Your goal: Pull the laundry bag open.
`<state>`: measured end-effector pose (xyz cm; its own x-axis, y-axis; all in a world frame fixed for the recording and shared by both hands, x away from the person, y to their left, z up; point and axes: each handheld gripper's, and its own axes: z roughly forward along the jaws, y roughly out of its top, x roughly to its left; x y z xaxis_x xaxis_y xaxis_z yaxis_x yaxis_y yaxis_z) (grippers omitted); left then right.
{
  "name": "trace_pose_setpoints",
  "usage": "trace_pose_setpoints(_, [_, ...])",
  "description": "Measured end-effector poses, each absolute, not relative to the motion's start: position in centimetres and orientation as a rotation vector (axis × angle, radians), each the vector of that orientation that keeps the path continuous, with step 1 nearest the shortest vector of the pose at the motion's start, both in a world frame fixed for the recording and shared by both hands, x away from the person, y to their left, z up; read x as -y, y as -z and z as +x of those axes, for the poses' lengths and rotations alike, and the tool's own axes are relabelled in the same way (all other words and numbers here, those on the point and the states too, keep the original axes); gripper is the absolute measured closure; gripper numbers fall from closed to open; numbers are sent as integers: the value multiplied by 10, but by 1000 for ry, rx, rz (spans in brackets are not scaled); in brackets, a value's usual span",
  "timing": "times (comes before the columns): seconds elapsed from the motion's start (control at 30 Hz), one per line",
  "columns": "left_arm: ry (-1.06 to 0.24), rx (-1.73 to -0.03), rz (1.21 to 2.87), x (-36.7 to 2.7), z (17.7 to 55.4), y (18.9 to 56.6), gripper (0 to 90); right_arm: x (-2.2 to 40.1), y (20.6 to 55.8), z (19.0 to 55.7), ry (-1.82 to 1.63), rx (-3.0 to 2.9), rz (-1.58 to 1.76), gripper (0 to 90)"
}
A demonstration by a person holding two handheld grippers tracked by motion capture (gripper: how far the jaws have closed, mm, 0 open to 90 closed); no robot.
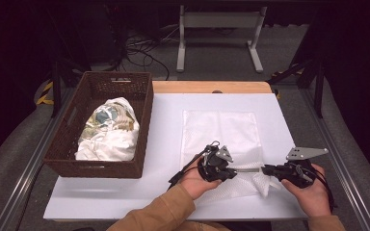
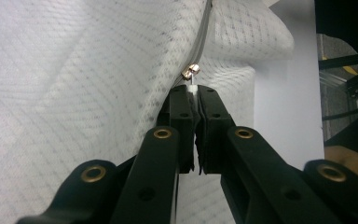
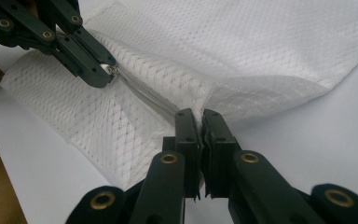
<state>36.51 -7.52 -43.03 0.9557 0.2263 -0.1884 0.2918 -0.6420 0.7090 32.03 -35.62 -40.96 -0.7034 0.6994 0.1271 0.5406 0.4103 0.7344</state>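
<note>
Right gripper [image 3: 200,116] is pinched on the mesh bag [image 1: 220,130] edge, left gripper [image 2: 193,93] on the zipper pull [image 2: 192,71]; fabric is best kept taut while the pull is drawn steadily along the zipper.

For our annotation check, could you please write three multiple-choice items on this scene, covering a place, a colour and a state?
1. Where does the bundled laundry lie?
A. in the wicker basket
B. on the mesh bag
C. on the floor

2. What colour is the mesh bag?
A. blue
B. white
C. brown

3. What does the left gripper grip?
A. nothing, fingers open
B. the basket rim
C. the zipper pull

Answers: 1 A, the bundle sits inside the basket walls; 2 B, white netting shows throughout; 3 C, the fingers pinch the tab below the slider.
</note>
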Motion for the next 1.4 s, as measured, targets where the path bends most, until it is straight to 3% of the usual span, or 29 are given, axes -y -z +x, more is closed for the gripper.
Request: trace_pose_setpoints(1.4, [74, -433, 2313, 16, 362, 430, 867, 362, 412, 321, -1164, -2451, 1130, 861])
